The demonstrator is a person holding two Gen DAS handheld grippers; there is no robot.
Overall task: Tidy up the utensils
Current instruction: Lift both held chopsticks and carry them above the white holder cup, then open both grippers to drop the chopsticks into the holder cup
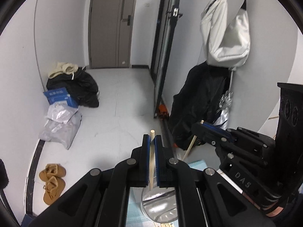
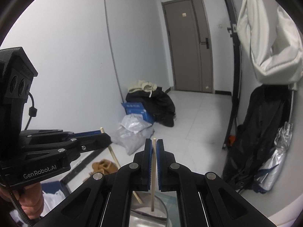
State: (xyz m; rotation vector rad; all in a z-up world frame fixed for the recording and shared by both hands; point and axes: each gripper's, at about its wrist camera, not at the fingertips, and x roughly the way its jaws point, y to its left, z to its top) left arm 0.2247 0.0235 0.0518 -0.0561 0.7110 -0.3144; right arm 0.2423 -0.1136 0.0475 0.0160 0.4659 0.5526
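- Chopsticks are in both grippers: the left gripper (image 1: 151, 139) has its fingers (image 1: 145, 151) clamped on one wooden chopstick (image 1: 151, 160), and the right gripper (image 2: 154, 143) is clamped the same way on a second chopstick (image 2: 153, 170).
- Each stick's lower end hangs over or just inside the mouth of a shiny metal cup (image 1: 157, 202) right below the fingers; whether either tip touches the bottom cannot be told.
- The cup stands on a pale blue mat (image 1: 195, 164) on the desk, and a few more wooden sticks (image 1: 166, 224) lie at the bottom edge of the left view, beside the cup.
- As I judge it, the task is part-way: two sticks are about to be dropped into the cup but neither is let go yet, and the loose ones on the desk are left to do.
- The two grippers sit close side by side, so the sticks could knock each other or the cup rim on the way in.
- Farther off, nothing blocks the work: tan shoes (image 1: 52, 181) on the floor, grey plastic bags (image 1: 60, 124) and a blue box (image 1: 58, 96) by a heap of dark clothes (image 1: 83, 87).
- A white bag (image 1: 227, 30) hangs on the right wall over a dark coat (image 1: 200, 102) and a folded silver umbrella (image 1: 224, 106); a brown door (image 1: 111, 24) closes the far end.
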